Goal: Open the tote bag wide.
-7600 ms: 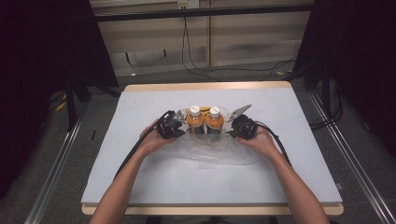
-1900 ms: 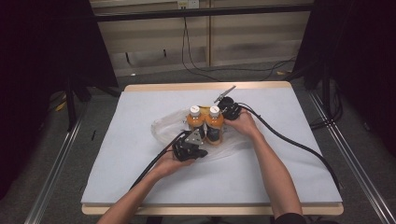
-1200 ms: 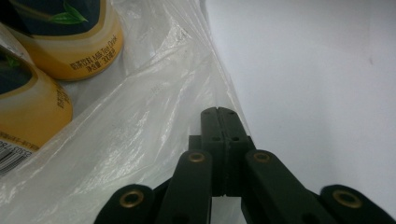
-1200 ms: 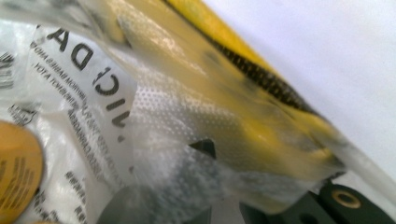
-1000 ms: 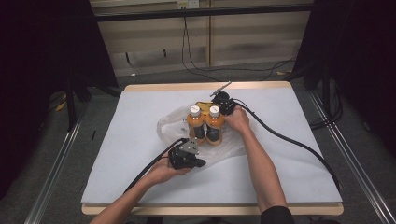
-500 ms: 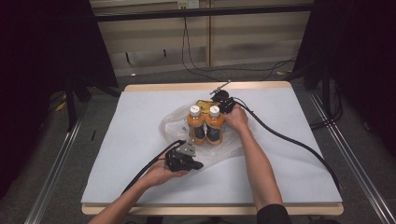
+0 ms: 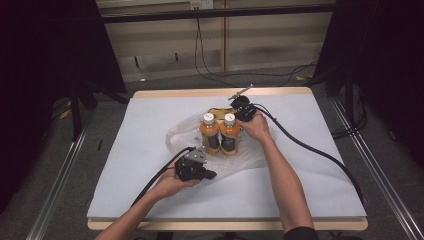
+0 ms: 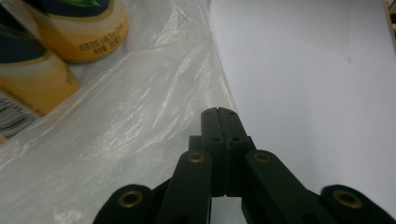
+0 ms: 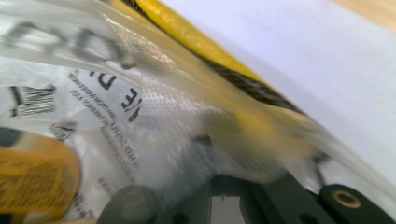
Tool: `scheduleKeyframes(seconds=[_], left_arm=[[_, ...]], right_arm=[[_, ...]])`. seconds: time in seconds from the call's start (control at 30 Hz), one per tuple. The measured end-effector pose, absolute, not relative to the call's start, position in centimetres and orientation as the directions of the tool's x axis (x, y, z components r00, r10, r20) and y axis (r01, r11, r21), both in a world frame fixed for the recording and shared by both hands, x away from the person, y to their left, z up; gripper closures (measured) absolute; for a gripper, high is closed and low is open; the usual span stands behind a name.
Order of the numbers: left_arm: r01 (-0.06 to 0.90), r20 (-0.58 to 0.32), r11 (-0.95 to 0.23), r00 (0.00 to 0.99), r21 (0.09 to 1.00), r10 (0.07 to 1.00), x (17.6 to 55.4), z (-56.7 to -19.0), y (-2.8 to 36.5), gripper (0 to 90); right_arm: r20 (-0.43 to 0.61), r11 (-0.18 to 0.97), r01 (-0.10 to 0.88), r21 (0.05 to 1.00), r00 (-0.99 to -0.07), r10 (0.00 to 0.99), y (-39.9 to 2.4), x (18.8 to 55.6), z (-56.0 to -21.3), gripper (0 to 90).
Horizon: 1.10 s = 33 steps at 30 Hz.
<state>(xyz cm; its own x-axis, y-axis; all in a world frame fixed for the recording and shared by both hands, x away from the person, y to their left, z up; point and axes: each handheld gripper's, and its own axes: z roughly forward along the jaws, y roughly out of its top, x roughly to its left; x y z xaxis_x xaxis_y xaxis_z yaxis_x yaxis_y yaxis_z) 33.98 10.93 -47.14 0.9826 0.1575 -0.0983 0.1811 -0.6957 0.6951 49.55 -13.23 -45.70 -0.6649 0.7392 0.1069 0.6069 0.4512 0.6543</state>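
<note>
Two orange bottles [image 7: 220, 134] with white caps stand side by side on a clear plastic bag [image 7: 180, 132] in the middle of the white table [image 7: 125, 150]. A yellow packet [image 7: 218, 111] lies just behind them under the film. My left gripper [image 7: 212, 175] is at the bag's near edge, and its jaws [image 8: 218, 112] are shut on the film's rim, where creases run toward the tips. The bottles' bases [image 8: 88, 28] stand up-left of it. My right gripper [image 7: 243, 109] is behind the bottles, shut on the bag [image 9: 163, 107], whose film lies taut over its jaws and hides the tips.
Black cables trail from both grippers, the right one [image 7: 320, 155] across the table's right half, the left one [image 7: 155, 180] toward the near edge. The table's wooden far edge [image 7: 200, 93] is close behind the right gripper. Bare white surface [image 8: 317, 70] lies beside the bag.
Since several seconds ago the left gripper has drawn toward the near side of the bag and the right one has gone behind the bottles. Over the last second both stay put.
</note>
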Motion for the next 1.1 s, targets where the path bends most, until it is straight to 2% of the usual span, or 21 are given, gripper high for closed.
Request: scheduleKeyframes(seconds=[0.47, 0.6, 0.73, 0.83, 0.9, 0.97, 1.1], left_arm=[[0.229, -0.122, -0.578, 0.968, 0.783, 0.219, 34.1, -46.0, 12.3, 82.9], [0.237, -0.111, -0.545, 0.961, 0.804, 0.254, 34.1, -45.6, 12.8, 74.6], [0.221, -0.077, -0.525, 0.956, 0.822, 0.282, 34.1, -45.1, 13.3, 69.8], [0.219, -0.061, -0.511, 0.950, 0.831, 0.308, 34.2, -45.1, 13.5, 62.9], [0.225, -0.058, -0.502, 0.944, 0.835, 0.326, 34.2, -45.1, 13.6, 57.2], [0.224, -0.042, -0.498, 0.936, 0.838, 0.349, 34.2, -44.9, 13.7, 48.6], [0.236, -0.044, -0.461, 0.920, 0.856, 0.390, 34.5, -44.6, 14.0, 29.1]], right_arm=[[0.056, 0.422, 0.523, 0.741, -0.674, 0.737, -16.3, 45.9, -42.9, 90.0], [0.039, 0.405, 0.508, 0.760, -0.658, 0.752, -17.5, 44.6, -42.7, 90.0], [0.049, 0.356, 0.486, 0.798, -0.641, 0.766, -18.6, 43.0, -42.3, 78.0], [0.034, 0.331, 0.474, 0.816, -0.611, 0.791, -19.3, 41.9, -42.3, 59.1], [0.057, 0.298, 0.461, 0.836, -0.613, 0.788, -19.9, 41.2, -42.2, 53.8], [0.059, 0.277, 0.448, 0.850, -0.603, 0.796, -20.3, 40.5, -42.2, 43.1], [0.066, 0.257, 0.434, 0.863, -0.603, 0.795, -21.2, 39.2, -42.1, 30.2]])
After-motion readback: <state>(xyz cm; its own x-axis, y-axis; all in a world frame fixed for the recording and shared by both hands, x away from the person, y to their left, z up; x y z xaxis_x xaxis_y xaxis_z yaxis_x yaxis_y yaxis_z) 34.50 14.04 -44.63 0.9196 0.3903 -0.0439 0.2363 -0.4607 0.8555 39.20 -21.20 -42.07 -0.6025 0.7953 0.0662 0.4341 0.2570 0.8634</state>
